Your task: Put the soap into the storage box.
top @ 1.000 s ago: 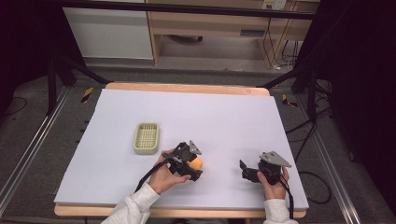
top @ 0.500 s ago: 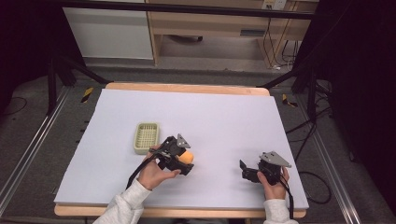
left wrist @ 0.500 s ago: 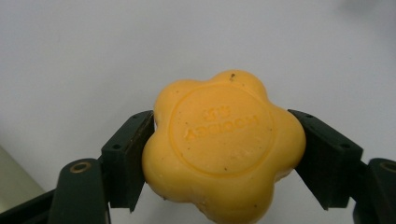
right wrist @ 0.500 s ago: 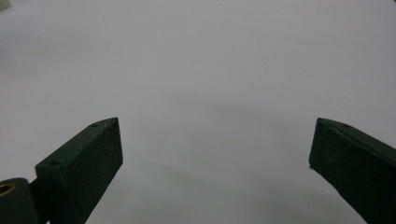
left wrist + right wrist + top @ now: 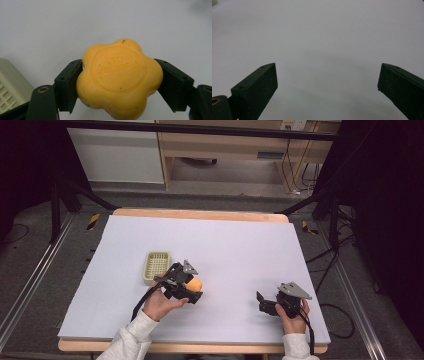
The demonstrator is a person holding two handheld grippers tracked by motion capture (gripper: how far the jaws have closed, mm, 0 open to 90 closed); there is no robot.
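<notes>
An orange flower-shaped soap (image 5: 119, 77) sits clamped between the two black jaws of my left gripper (image 5: 117, 82). From above, the left gripper (image 5: 192, 287) holds the orange soap (image 5: 195, 284) just right of a pale green slatted soap dish (image 5: 156, 266), whose corner (image 5: 10, 87) shows at the lower left of the left gripper view. My right gripper (image 5: 262, 302) rests near the table's front right, and its jaws (image 5: 327, 87) stand wide apart over bare white surface with nothing between them.
The white table cover (image 5: 230, 245) lies on a wooden tabletop (image 5: 200, 214). Dark stand legs (image 5: 70, 195) flank the table on both sides, and a cable (image 5: 330, 315) trails off the right edge.
My left gripper has carried the soap leftward, from about the table's front middle to beside the soap dish. The right gripper has stayed put.
</notes>
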